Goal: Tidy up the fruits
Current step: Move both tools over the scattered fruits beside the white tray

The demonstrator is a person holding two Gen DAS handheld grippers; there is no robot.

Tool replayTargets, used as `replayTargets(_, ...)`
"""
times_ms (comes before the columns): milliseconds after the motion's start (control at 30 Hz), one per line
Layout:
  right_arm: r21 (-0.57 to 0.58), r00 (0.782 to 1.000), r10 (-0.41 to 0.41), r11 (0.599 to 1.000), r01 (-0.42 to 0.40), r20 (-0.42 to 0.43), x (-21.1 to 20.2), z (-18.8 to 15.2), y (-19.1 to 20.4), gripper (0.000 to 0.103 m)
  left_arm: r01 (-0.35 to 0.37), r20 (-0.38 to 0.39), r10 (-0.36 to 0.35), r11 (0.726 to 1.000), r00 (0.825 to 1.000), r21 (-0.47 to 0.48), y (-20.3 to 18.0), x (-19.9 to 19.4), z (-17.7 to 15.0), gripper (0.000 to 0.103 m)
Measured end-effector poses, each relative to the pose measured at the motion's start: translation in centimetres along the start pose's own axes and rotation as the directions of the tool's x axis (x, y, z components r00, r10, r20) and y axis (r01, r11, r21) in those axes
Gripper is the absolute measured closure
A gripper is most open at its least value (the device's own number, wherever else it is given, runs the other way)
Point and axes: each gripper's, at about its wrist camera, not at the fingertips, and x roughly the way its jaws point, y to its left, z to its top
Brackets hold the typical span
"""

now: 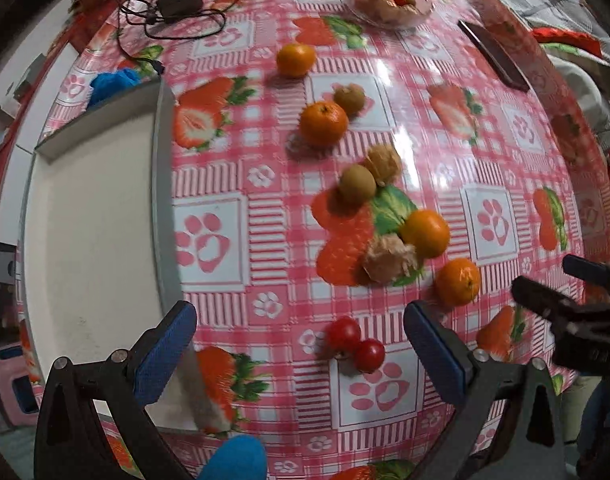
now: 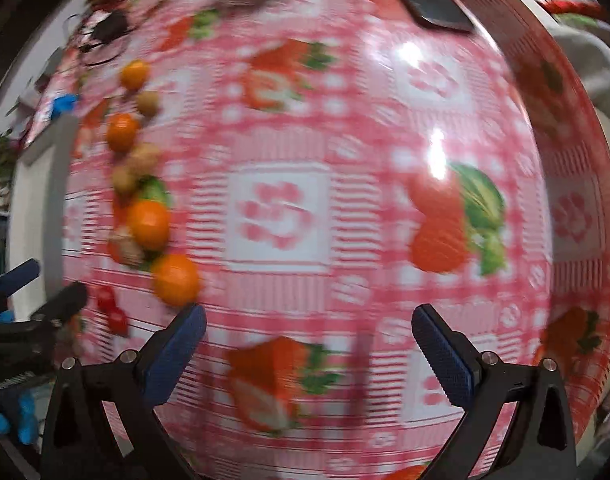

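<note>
A line of fruit runs across the pink strawberry tablecloth (image 1: 485,128): several oranges (image 1: 324,123), two kiwis (image 1: 357,185), peeled pale fruit (image 1: 389,259) and two red tomatoes (image 1: 355,344). My left gripper (image 1: 301,354) is open just above the tomatoes, nothing between its blue pads. A white tray (image 1: 89,232) lies to its left. My right gripper (image 2: 309,354) is open over bare cloth; the nearest orange (image 2: 175,280) sits just beyond its left fingertip. The right wrist view is blurred. The right gripper also shows at the left wrist view's right edge (image 1: 553,292).
A glass bowl of fruit (image 1: 389,0) stands at the far side. A black charger with cable (image 1: 181,2) lies far left, a dark phone (image 1: 493,56) far right. Blue cloth (image 1: 113,82) sits behind the tray. The table edge curves along the right.
</note>
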Motion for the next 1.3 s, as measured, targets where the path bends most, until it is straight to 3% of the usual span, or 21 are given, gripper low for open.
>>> replayTargets(267,-0.093,1.0,-0.014,0.996,0.016,0.025,-0.4,2.4,5.9,0.0,-0.003,0.011,0.003,0.999,1.0,-0.043,2.1,-1.3,0.8,0.0)
replayTargets(367,-0.101,1.0,-0.003,0.995,0.005,0.019,-0.7,2.3,7.1,0.0,-0.006,-0.031,0.005,0.999,1.0,-0.037,2.6,-0.6,0.2,0.0)
replayTargets(500,-0.109,1.0,0.01,0.994,-0.01,0.003,-0.9,2.3,7.1,0.0,0.014,-0.07,-0.017,0.999,0.997,-0.036,3.2,0.0,-0.6,0.0)
replayTargets(833,-0.116,1.0,-0.022,0.993,0.023,0.009,-1.0,3.1,8.3,0.0,0.0,-0.024,-0.001,1.0,1.0,-0.026,2.9,-1.7,0.1,0.0)
replayTargets(1300,-0.126,0.995,-0.039,0.991,0.05,0.086,-6.4,4.5,10.5,0.0,-0.017,0.004,0.017,1.0,1.0,0.0,3.1,-5.8,1.0,0.0)
